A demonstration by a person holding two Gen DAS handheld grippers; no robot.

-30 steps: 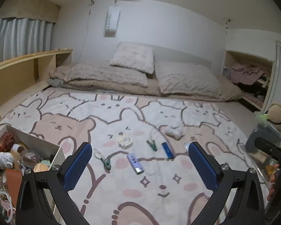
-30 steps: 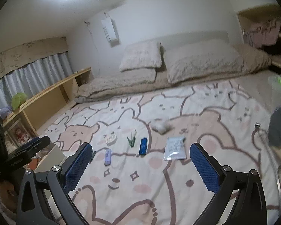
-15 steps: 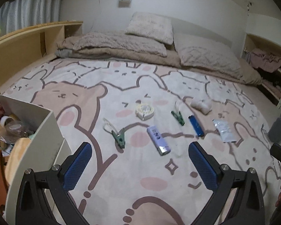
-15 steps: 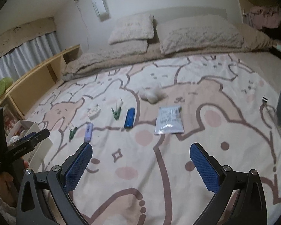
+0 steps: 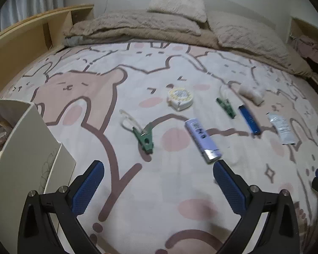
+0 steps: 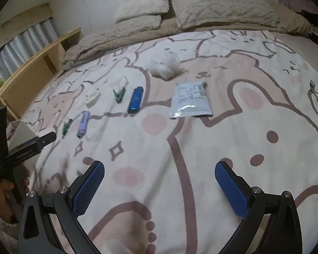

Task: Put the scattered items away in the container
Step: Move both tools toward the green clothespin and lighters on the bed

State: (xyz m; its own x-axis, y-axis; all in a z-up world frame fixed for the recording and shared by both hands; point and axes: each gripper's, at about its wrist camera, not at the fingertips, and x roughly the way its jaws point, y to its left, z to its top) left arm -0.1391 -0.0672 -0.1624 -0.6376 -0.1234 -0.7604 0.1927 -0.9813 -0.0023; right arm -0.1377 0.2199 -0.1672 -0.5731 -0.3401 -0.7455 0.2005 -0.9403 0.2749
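both grippers brought lower and nearer the scattered items since a second ago, purple lighter (image 5: 202, 140) lying on the bear blanket (image 5: 159, 190) just ahead of the left gripper (image 5: 159, 188), jaws spread wide and empty, green clip (image 5: 143, 137) left of the lighter, white container (image 5: 29, 148) further left, right gripper (image 6: 159, 188) likewise spread and empty

Your left wrist view looks low and close across the bear-print blanket (image 5: 159, 190) toward the pillows (image 5: 178, 4), with the container (image 5: 29, 137) at its left edge. Your right wrist view faces the same way from further right. Both share the purple lighter (image 5: 201, 139) and blue lighter (image 6: 135, 100).
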